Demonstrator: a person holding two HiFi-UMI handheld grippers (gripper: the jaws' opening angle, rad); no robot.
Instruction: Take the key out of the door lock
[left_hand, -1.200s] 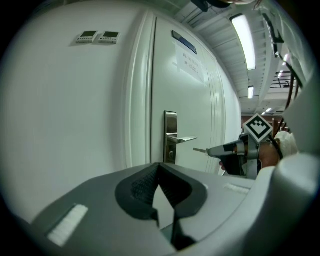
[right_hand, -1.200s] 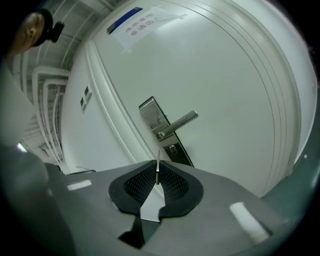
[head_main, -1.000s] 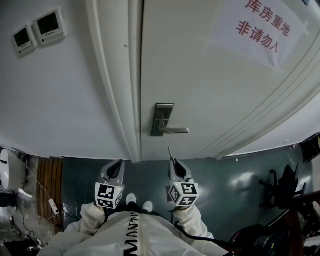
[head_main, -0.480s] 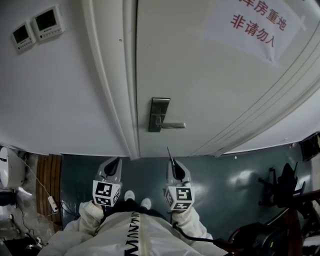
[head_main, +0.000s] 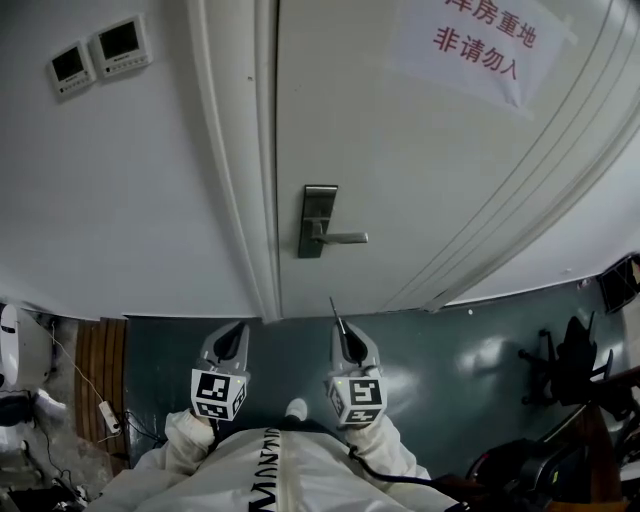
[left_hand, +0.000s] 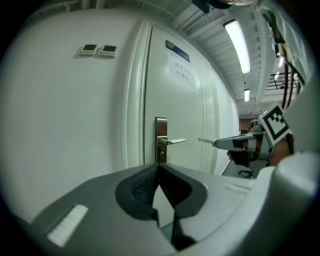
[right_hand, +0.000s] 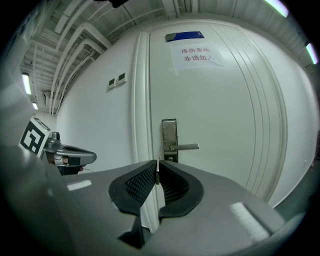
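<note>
Head view: right tool (head_main: 341, 336) clenched on a slim key (head_main: 334, 309), already clear of the door lock (head_main: 318, 222); left tool (head_main: 237, 330) clenched empty. A firm grip should prevent dropping it.

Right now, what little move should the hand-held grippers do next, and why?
Probably draw the right hand-held gripper back from the door, jaws kept shut. A thin metal piece, likely the key, sticks out of its closed tips, clear of the lock plate, so the pulling-out looks done.
</note>
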